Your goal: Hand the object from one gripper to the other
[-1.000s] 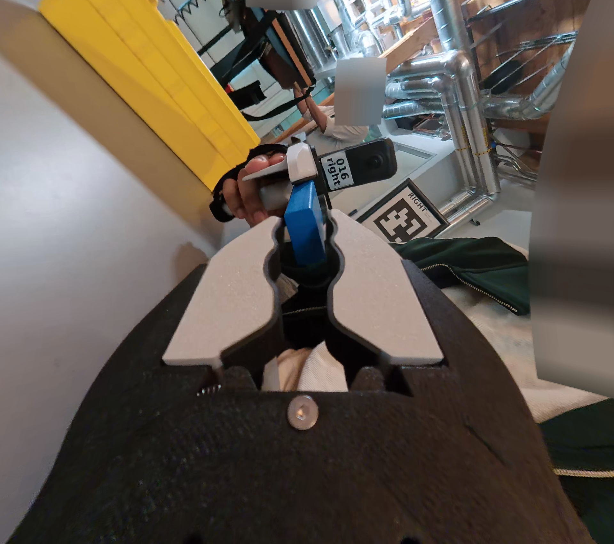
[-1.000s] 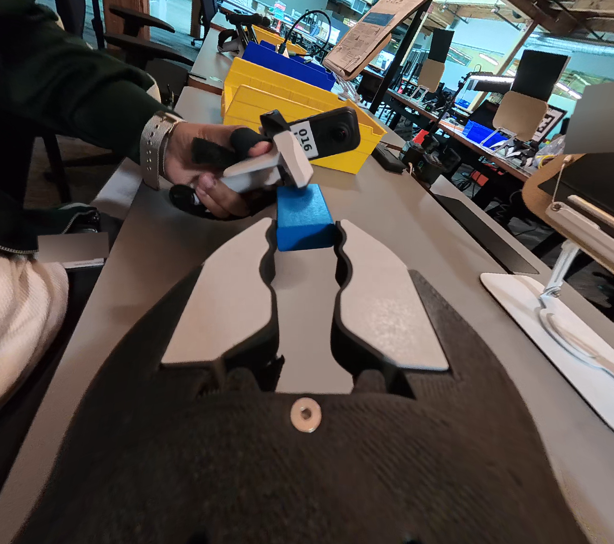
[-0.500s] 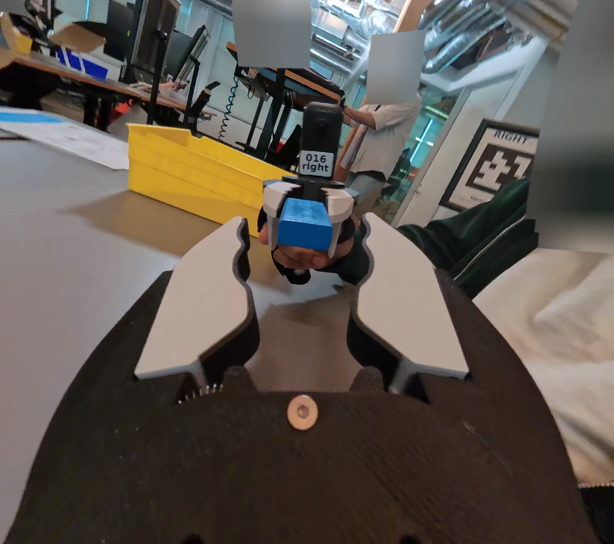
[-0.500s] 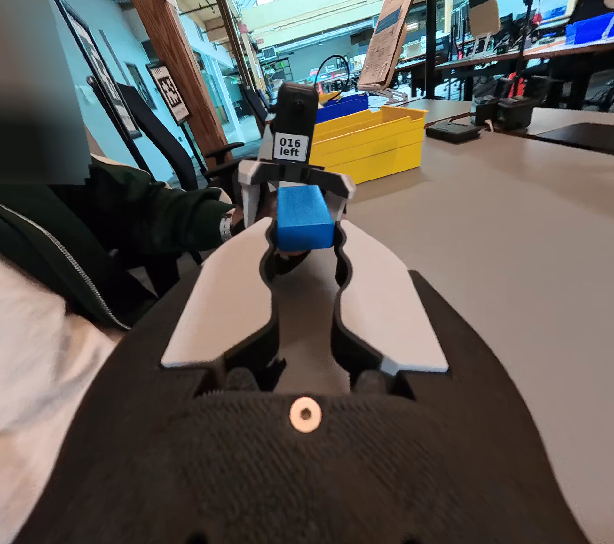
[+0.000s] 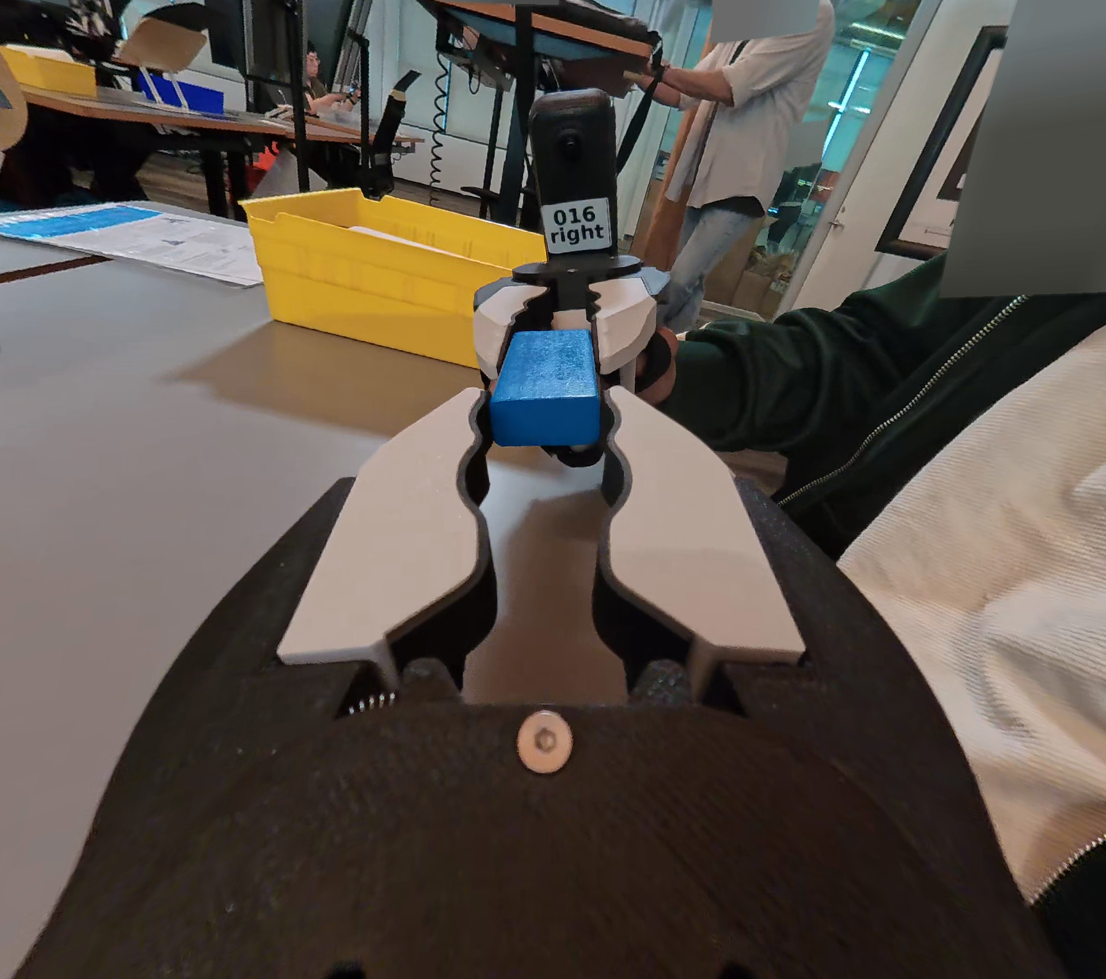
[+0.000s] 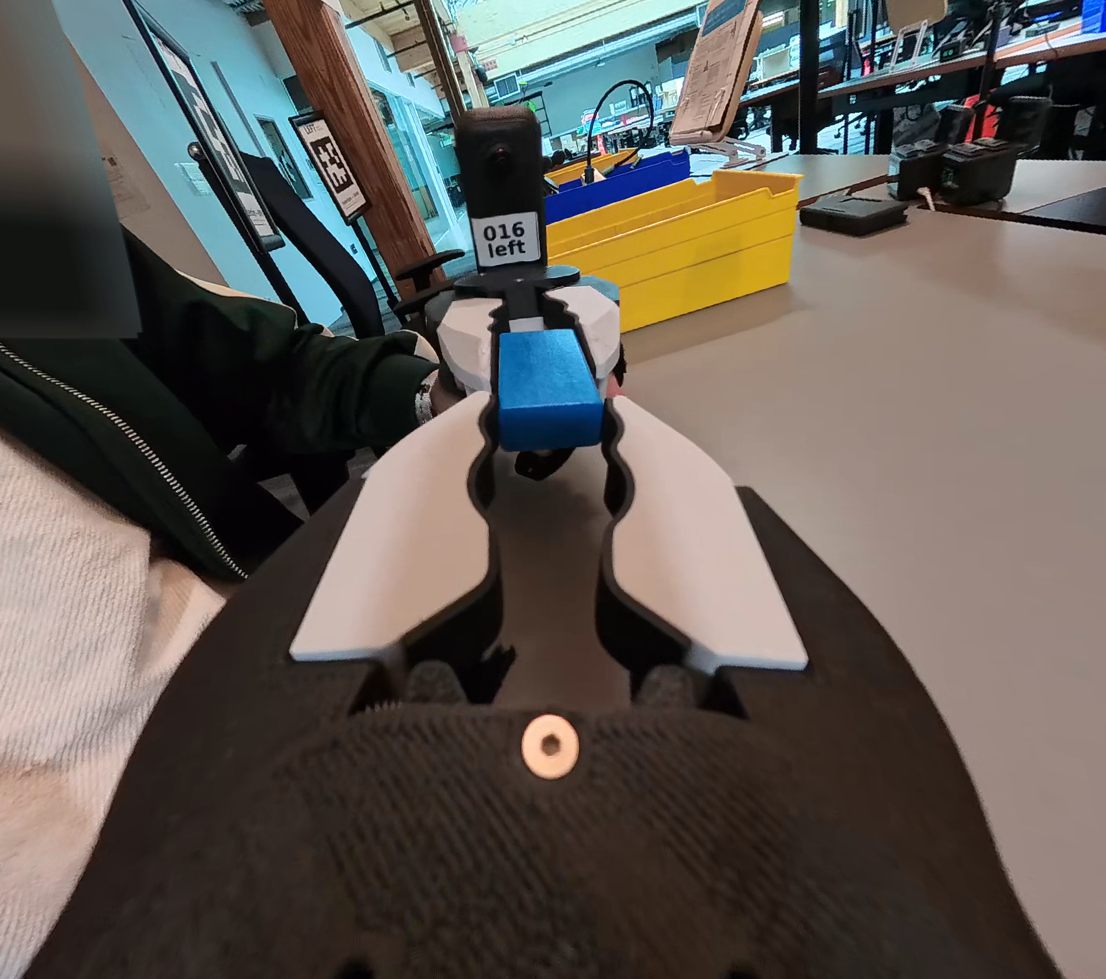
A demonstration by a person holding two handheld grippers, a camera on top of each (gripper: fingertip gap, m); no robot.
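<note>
Above the grey table point(image 5: 149, 412), the two grippers face each other tip to tip with a blue block point(image 5: 546, 392) bridging them. Left gripper point(image 5: 546, 415): fingertips pressed against one end of the block. Right gripper point(image 6: 547, 421): fingertips clamped on the opposite end. Block held level, clear of the table. Yellow bin point(image 5: 371, 274) stands behind.

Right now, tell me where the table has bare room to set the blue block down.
Bare table stretches before the yellow bin, right of the blue block. Crowded left of the block: a dark sleeve.
</note>
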